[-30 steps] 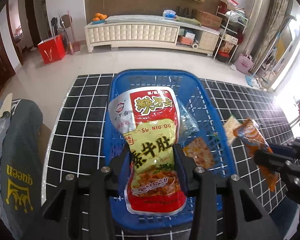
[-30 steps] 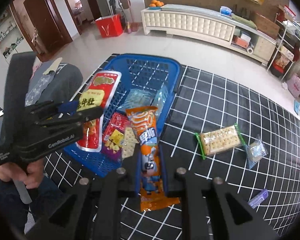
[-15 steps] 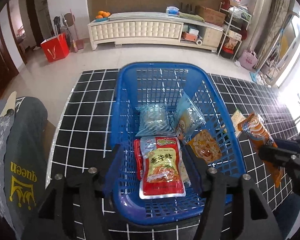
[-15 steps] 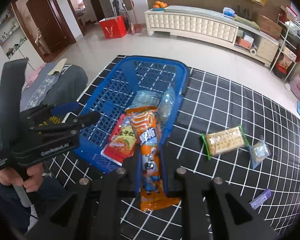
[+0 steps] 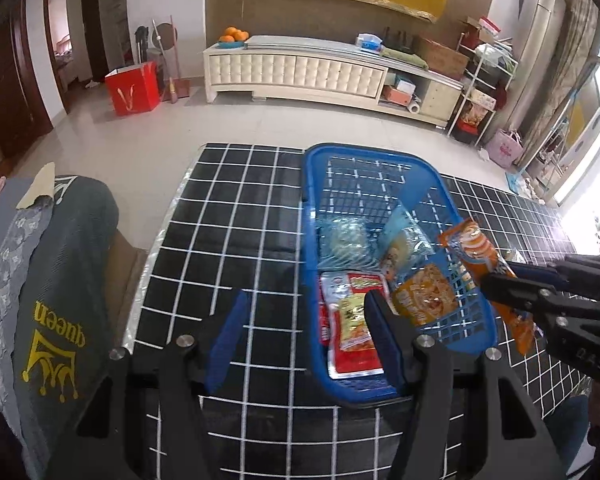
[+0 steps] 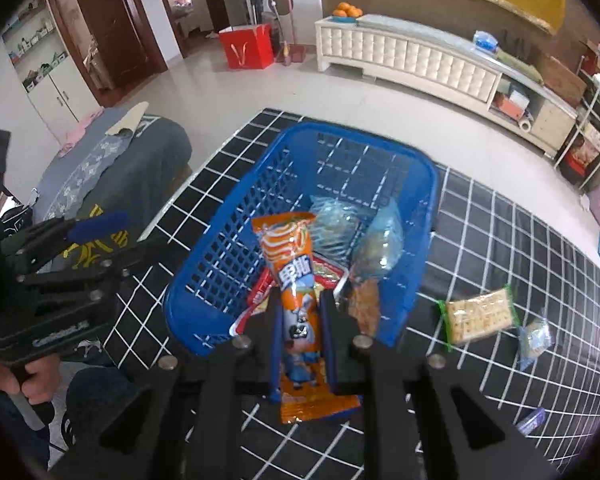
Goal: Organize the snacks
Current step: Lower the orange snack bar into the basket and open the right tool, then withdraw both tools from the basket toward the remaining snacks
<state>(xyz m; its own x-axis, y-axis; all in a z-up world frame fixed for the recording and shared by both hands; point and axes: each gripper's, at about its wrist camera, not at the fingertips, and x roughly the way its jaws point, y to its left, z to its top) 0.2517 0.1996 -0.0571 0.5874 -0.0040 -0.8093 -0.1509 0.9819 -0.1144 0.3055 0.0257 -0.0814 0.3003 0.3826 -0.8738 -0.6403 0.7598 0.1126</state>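
A blue plastic basket [image 5: 360,149] [image 6: 340,131] stands on the black grid-patterned table. In it lie a red and yellow snack pack [image 5: 352,320] [image 6: 260,296], two clear bags [image 5: 344,236] and a brown-orange pack [image 5: 428,296]. My left gripper [image 5: 306,340] [image 6: 128,236] hangs open over the basket's near left wall, nothing between its fingers. My right gripper [image 6: 302,344] [image 5: 540,292] is shut on a long orange snack pack [image 6: 292,276] [image 5: 472,256], held above the basket's near right side.
Right of the basket on the table lie a cracker pack [image 6: 480,316], a small clear bag [image 6: 534,338] and a purple wrapper [image 6: 532,420]. A grey chair cover marked "queen" [image 5: 60,280] stands off the table's left edge. A person's hand [image 6: 32,376] grips the left tool.
My left gripper opened and let go of the red pack, which now lies in the basket, then drew back to the left. My right gripper carried the orange pack over the basket.
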